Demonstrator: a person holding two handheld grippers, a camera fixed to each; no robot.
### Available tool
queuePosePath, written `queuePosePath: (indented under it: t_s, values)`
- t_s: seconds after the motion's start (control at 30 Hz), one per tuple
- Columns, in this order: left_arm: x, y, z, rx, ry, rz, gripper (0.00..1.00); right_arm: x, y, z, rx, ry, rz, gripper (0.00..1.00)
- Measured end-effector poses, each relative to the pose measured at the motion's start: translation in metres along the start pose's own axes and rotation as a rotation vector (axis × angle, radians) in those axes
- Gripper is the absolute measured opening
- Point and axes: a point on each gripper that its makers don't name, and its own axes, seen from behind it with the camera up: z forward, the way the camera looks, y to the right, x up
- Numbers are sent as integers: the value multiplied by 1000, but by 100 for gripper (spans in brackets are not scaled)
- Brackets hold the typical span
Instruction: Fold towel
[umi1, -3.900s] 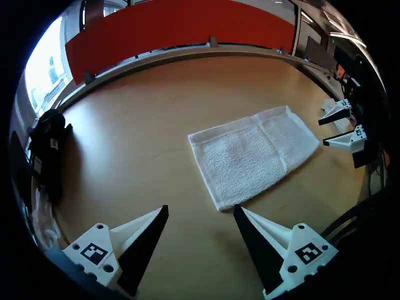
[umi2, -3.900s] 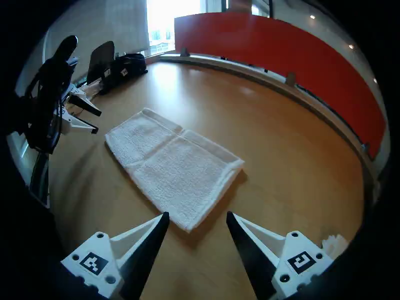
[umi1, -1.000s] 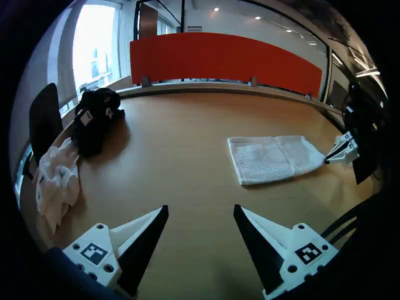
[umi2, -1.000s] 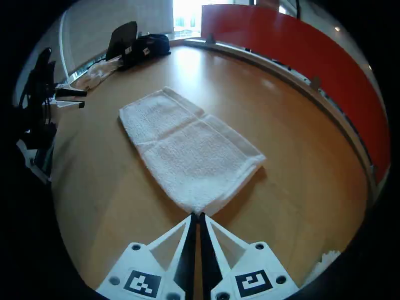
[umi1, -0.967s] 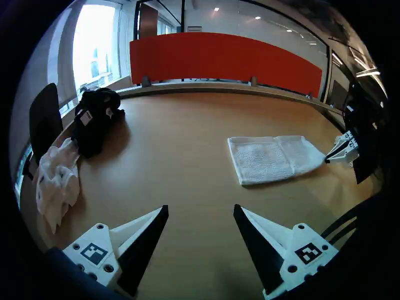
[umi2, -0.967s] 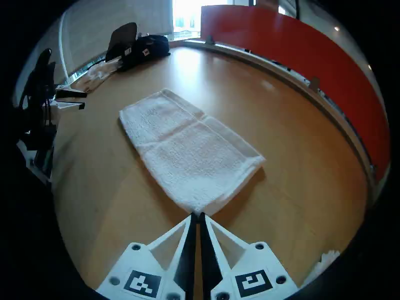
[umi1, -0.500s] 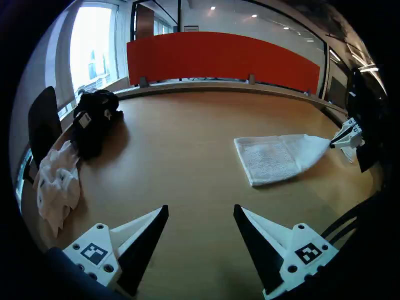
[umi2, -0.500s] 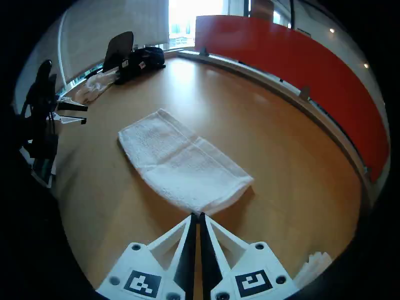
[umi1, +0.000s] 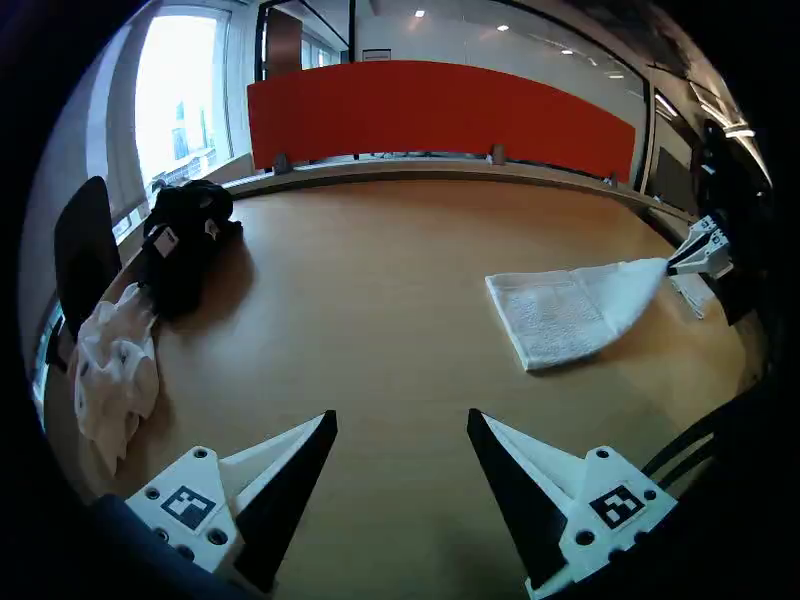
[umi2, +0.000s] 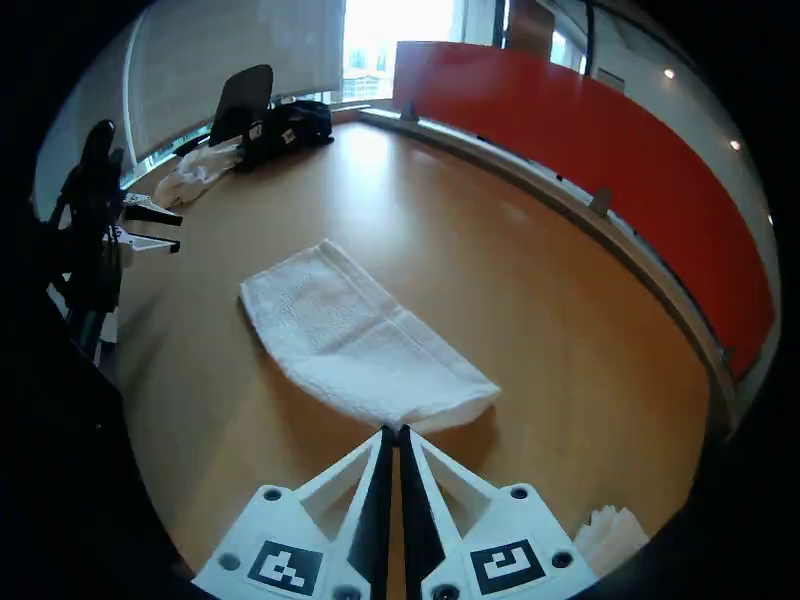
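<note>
One white terry towel lies on a wooden tabletop, flat except for its nearest corner, which is lifted off the wood. The right tongs have hold of that corner: their two fingers are pressed together on the cloth at the tips, with barely a slit between them. In the left gripper view the same corner rises in a peak toward those tongs.

Two tongs are in the scene. The left tongs are well apart from the towel, over bare wood, with their fingers spread wide and nothing between them. Four square black-and-white markers can be counted, one on each finger of each pair.

Beyond the towel, near the tabletop's far edge, are one black bag and, just beside it, one crumpled white cloth. The bag carries small white tags, too small to read, and no other writing can be made out. One dark chair stands behind the bag.

Farther from the towel, one long red partition runs along the curved edge of the tabletop. The wood is a smooth, light orange-brown with a soft sheen. Bright windows stand past the bag, and small round lights dot the ceiling above the partition.
</note>
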Motion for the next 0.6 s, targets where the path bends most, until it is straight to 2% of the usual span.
queuePosePath:
  t_s: [0.2,0.6]
  values:
    - [1,0,0,2,1,-4,97,21,-4,4,15,26,-28,5]
    - [3,1,-3,4,7,-17,97,79,-18,17,77,85,-127,5]
